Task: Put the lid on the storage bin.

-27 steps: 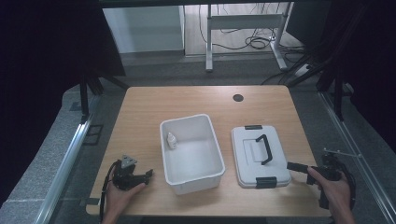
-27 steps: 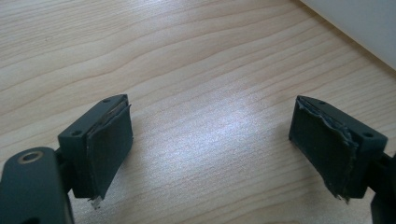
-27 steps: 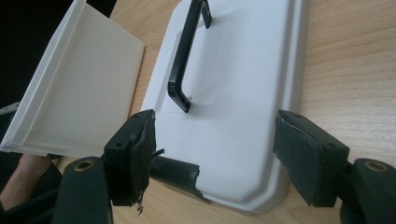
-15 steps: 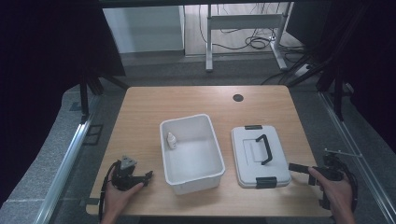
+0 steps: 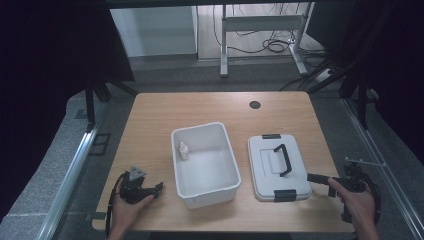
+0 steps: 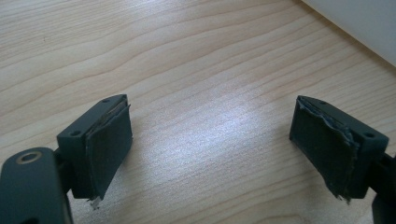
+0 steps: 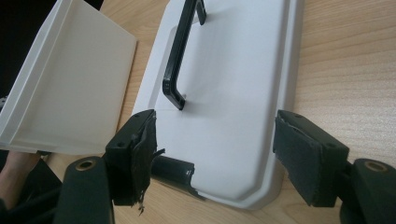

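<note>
White bin (image 5: 205,165), white lid (image 5: 277,167) at its 3 o'clock with black handle (image 5: 281,159), pale wood-grain table (image 5: 200,107), black grippers

Small bottle (image 5: 184,150), perhaps; unreadably tiny.

Left tool (image 5: 150,189) and right tool (image 5: 320,178) are held low at the near corners by the left hand (image 5: 127,210) and right hand (image 5: 357,205), jaws spread wide, nothing gripped.

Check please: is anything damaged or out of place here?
Yes: the pads on both grippers look worn. The right gripper has a frayed, peeling pad; the left gripper has ragged pad edges. Nothing else stands out.
</note>
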`<state>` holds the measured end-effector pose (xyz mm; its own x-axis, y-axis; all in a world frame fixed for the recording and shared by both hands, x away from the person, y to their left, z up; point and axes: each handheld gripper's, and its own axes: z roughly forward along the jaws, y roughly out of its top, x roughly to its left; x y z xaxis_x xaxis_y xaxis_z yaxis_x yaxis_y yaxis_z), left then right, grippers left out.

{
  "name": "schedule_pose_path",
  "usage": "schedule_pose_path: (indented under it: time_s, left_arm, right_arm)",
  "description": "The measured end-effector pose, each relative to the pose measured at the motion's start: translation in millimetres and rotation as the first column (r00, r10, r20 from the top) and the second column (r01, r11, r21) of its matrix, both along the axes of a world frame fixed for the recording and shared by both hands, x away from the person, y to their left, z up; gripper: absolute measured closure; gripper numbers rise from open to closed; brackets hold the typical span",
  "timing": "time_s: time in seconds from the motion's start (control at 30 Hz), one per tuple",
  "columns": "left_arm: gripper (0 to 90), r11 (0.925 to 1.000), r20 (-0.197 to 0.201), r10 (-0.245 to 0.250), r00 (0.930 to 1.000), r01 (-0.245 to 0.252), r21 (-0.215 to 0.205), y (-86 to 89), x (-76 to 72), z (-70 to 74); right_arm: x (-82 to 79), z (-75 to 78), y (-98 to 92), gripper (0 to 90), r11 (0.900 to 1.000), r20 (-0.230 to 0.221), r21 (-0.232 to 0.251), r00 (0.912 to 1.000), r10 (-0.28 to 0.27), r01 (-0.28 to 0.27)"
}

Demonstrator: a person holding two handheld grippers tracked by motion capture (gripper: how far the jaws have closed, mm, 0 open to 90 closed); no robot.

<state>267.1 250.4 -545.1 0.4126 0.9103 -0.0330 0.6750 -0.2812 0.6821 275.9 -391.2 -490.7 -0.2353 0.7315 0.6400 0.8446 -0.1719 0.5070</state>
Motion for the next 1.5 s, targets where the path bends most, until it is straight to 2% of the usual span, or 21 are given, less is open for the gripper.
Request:
schedule_pose_path:
  time_s: [0.23,0.43,0.6,0.77,1.13,1.37,1.5]
  left_arm:
    - [13.1,1.0,0.0,0.001,1.0,-0.001,-0.001,0.1,-0.6,0.0]
    - [13.1,1.0,0.0,-0.001,1.0,0.001,0.0,0.4,-0.8,0.0]
    - [13.1,1.0,0.0,-0.001,1.0,0.001,0.0,0.3,-0.8,0.0]
    - [13.1,1.0,0.0,-0.001,1.0,0.001,0.001,0.4,-0.8,0.0]
    - [13.1,1.0,0.001,-0.001,1.0,0.001,0.0,0.4,-0.7,-0.1]
    - [13.1,1.0,0.001,-0.001,1.0,0.001,0.0,0.4,-0.7,-0.1]
    - [13.0,1.0,0.001,-0.001,1.0,0.001,0.0,0.3,-0.7,-0.1]
  right_arm:
    - [5.7,14.4,3.6,30.9,0.999,0.004,-0.038,1.0,0.008,-0.008]
    - [9.3,22.3,9.0,31.7,0.999,0.01,-0.039,0.9998,0.019,-0.019]
    - [14.5,28.4,17.5,31.7,0.998,0.008,-0.046,0.9986,0.053,-0.053]
    - [23.3,33.4,30.9,32.1,0.994,-0.01,-0.063,0.996,0.089,-0.089]
    - [38.4,45.1,52.2,32.8,0.988,-0.032,-0.082,0.9914,0.127,-0.129]
    - [44.3,52.5,58.5,32.8,0.984,-0.05,-0.103,0.9891,0.138,-0.143]
    - [50.1,55.6,60.2,33.5,0.982,-0.082,-0.119,0.9868,0.14,-0.149]
